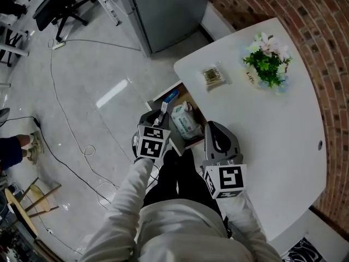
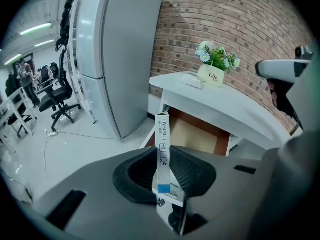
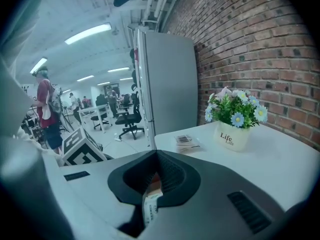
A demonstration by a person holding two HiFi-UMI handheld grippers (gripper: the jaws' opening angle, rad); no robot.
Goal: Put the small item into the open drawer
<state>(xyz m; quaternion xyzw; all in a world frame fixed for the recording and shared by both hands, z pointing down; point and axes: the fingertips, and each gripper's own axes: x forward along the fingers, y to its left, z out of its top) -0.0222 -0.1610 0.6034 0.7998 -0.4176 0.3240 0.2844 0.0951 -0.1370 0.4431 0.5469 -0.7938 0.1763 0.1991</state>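
Observation:
My left gripper (image 1: 161,116) (image 2: 162,171) is shut on a thin white box with a blue band (image 2: 162,149), which stands upright between the pads. Seen from the head, the box (image 1: 165,106) hangs over the left front corner of the open drawer (image 1: 188,98) (image 2: 197,136) under the white table (image 1: 262,124). A wipes pack (image 1: 184,120) lies in the drawer. My right gripper (image 1: 211,129) (image 3: 156,176) hovers at the table edge beside the drawer with its jaws together. A white labelled strip (image 3: 150,208) shows in the slit under them; whether it is held is unclear.
A flower pot (image 1: 267,64) (image 3: 232,129) and a small packet (image 1: 212,76) (image 3: 187,141) sit at the table's far end. A grey fridge (image 1: 163,10) (image 2: 120,54) stands left of the table, by the brick wall (image 1: 327,31). Cables (image 1: 71,141) trail over the floor.

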